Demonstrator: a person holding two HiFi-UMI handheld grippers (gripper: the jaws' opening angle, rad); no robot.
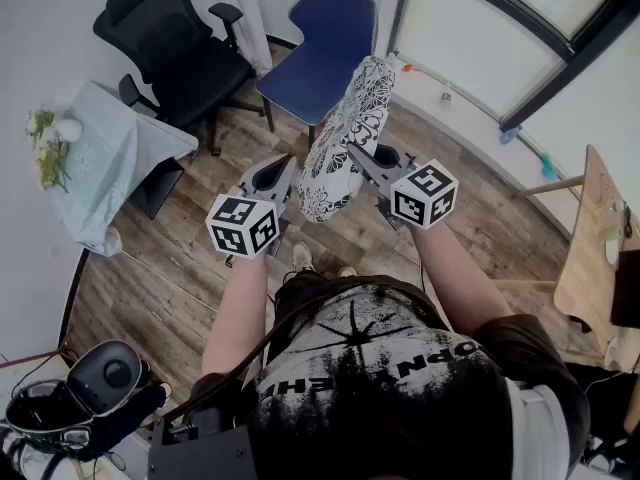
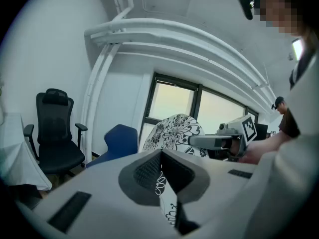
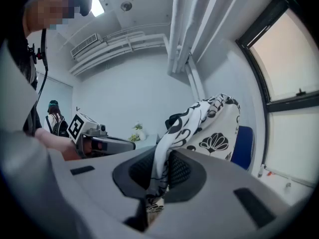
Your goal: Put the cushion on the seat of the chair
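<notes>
A white cushion (image 1: 345,138) with a black flower print hangs in the air between my two grippers, standing on edge. My left gripper (image 1: 290,173) is shut on its lower left edge; the fabric (image 2: 164,193) shows pinched between its jaws. My right gripper (image 1: 368,158) is shut on the cushion's right edge, with the cloth (image 3: 162,168) squeezed between its pads. Just beyond the cushion stands the blue chair (image 1: 325,43) with a bare seat (image 1: 300,68). It also shows in the left gripper view as the blue chair (image 2: 117,141).
A black office chair (image 1: 180,53) stands left of the blue one. A small table with a pale cloth (image 1: 110,153) and flowers is at the left. A wooden table (image 1: 595,258) is at the right, windows (image 1: 500,28) run along the far wall.
</notes>
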